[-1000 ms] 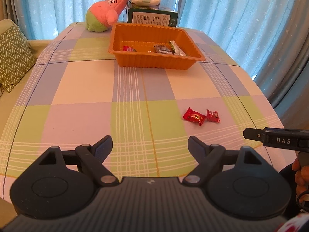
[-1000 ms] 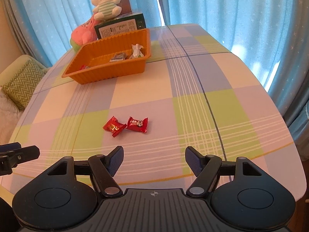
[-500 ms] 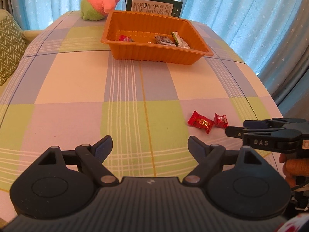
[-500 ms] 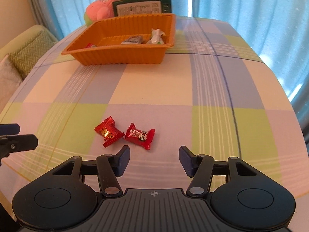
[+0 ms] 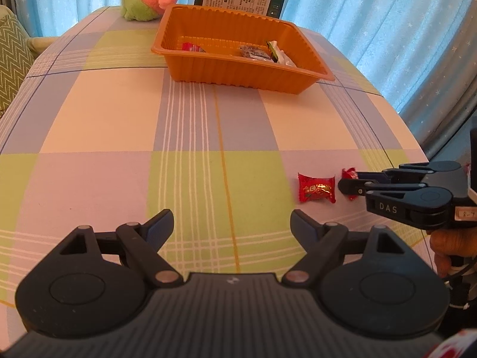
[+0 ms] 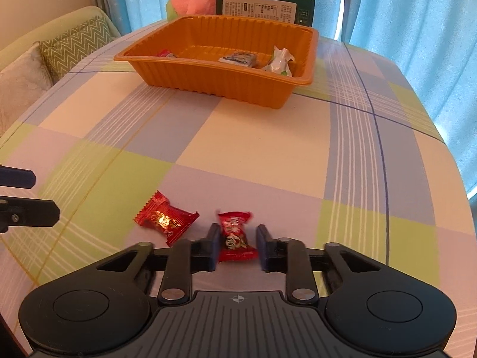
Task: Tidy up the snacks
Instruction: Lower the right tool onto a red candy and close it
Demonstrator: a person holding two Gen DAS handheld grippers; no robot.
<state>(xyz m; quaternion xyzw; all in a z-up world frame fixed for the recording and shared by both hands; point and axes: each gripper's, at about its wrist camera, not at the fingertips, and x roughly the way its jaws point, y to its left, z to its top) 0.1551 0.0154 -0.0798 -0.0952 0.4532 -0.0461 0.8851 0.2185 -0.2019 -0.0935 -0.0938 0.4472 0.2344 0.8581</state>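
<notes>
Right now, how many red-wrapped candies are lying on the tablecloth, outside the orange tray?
2. One candy lies free on the cloth, left of the right gripper. The other candy sits between that gripper's fingers. None seems hidden.

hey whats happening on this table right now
A person holding a gripper in each hand is tidying snacks into the orange tray, which already holds a few wrapped pieces. The right gripper has just been closing its fingers around one red candy on the checked tablecloth. A second red candy lies loose just beside it. The left gripper hovers open nearby, holding nothing.
</notes>
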